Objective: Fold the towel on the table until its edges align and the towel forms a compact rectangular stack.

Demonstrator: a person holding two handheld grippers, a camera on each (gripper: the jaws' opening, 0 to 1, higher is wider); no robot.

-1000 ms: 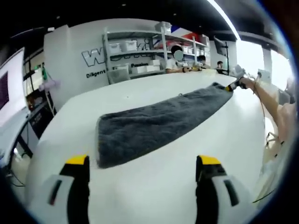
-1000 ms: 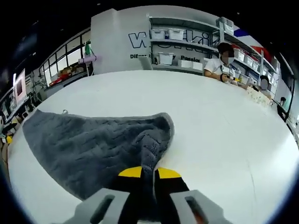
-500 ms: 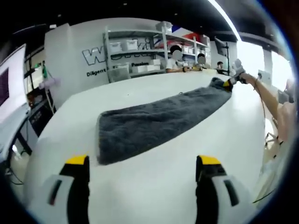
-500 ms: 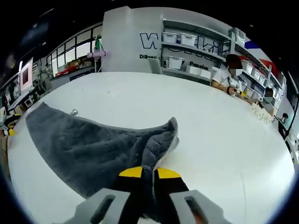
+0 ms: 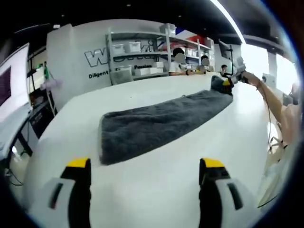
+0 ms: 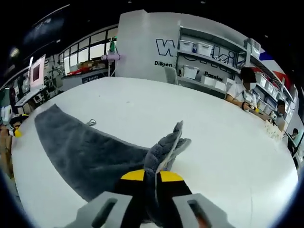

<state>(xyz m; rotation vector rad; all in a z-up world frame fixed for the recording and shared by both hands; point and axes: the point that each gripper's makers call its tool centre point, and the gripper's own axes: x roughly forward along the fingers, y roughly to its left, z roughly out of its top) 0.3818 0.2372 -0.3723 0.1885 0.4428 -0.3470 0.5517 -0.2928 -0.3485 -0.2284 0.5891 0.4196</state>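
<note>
Left gripper view: left gripper (image 5: 145, 173) hovers with jaws wide apart and empty over the near white table (image 5: 156, 190), just short of the grey towel (image 5: 156, 126), which lies as a long strip running to the far right. At that far end the right gripper (image 6: 151, 177) pinches a raised corner; judged best practice is to carry it low and straight toward the near edge, matching corners before release.

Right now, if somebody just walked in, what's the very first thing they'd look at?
Probably the big grey towel stretched out long across the white table. Its far end is pinched and lifted by the right gripper, so the fabric stands up in a bunch there. The left gripper hangs open over bare table, short of the towel's near end.
</note>
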